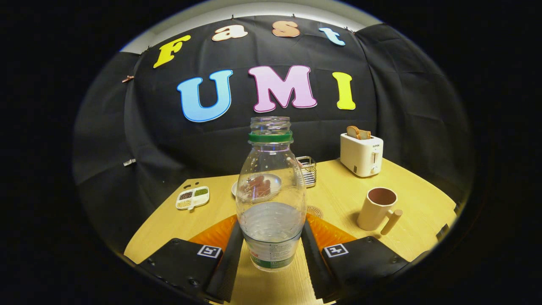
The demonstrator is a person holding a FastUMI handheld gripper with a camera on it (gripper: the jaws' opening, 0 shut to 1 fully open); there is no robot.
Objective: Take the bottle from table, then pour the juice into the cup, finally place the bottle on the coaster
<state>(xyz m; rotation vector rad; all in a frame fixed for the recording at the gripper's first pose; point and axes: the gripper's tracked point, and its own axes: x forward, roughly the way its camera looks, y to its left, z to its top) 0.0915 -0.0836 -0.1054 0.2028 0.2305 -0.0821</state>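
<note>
A clear plastic bottle (271,199) with a green neck ring and no cap stands upright between my fingers, roughly a third full of clear liquid. My gripper (272,243) is shut on the bottle's lower body, one finger pressing each side. Whether its base rests on the table or hangs just above it, I cannot tell. A beige cup (377,208) with a brown inside and a peg handle stands on the wooden table (415,212), ahead and to the right of the fingers. A small round patterned coaster (315,211) peeks out just behind the bottle's right side.
A white toaster (362,154) with a bread slice stands at the back right. A wire rack (308,170) and a plate of reddish food (259,185) sit behind the bottle. A white divided dish (192,198) with grains lies at the left.
</note>
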